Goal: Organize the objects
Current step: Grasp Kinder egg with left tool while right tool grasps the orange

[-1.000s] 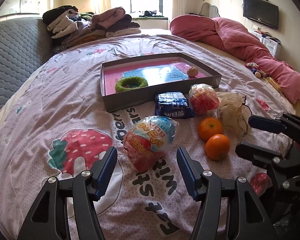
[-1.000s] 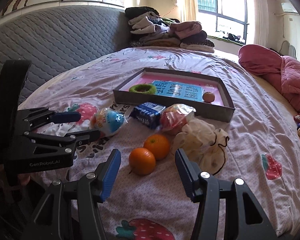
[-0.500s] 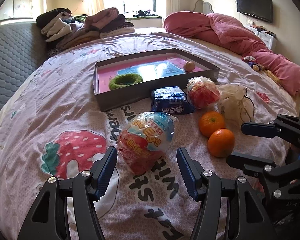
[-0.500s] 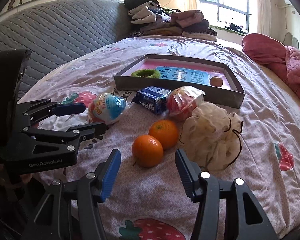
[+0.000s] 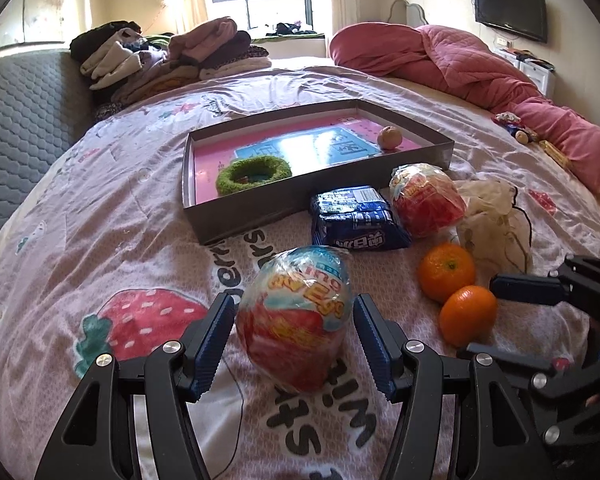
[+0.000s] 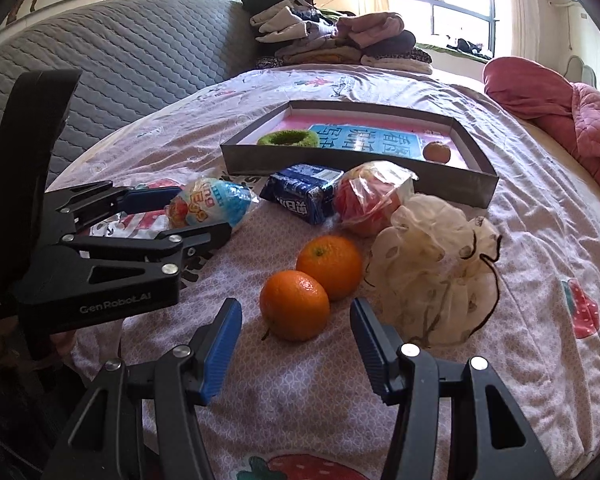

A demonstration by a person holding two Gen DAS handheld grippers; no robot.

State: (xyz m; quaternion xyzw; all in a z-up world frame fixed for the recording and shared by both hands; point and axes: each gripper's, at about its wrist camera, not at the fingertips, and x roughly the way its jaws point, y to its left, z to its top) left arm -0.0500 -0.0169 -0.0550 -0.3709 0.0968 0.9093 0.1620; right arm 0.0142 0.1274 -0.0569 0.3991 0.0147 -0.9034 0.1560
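now both grippers sit closer to the bed than a second ago, and the things ahead of them loom larger. the left gripper (image 5: pixel 294 340) has come forward so that the egg-shaped wrapped toy (image 5: pixel 296 320), which lay ahead of its fingertips, is between its blue pads; the jaws stand wide and the pads do not press on it. the toy is wrapped in clear crinkled film, red at the near end and pale blue at the far end, with bright lettering. the right gripper (image 6: pixel 296 338) is likewise open and holds nothing; the nearer orange (image 6: pixel 294 305) lies just ahead between its fingertips, touching a second orange (image 6: pixel 329 266). beyond them lie a blue snack packet (image 6: pixel 300 196), a red wrapped ball (image 6: pixel 370 198) and a gauzy drawstring pouch (image 6: pixel 436 268), all just before the grey tray (image 6: pixel 340 166), which holds a green ring (image 6: pixel 288 139) and a small fruit (image 6: pixel 437 151).
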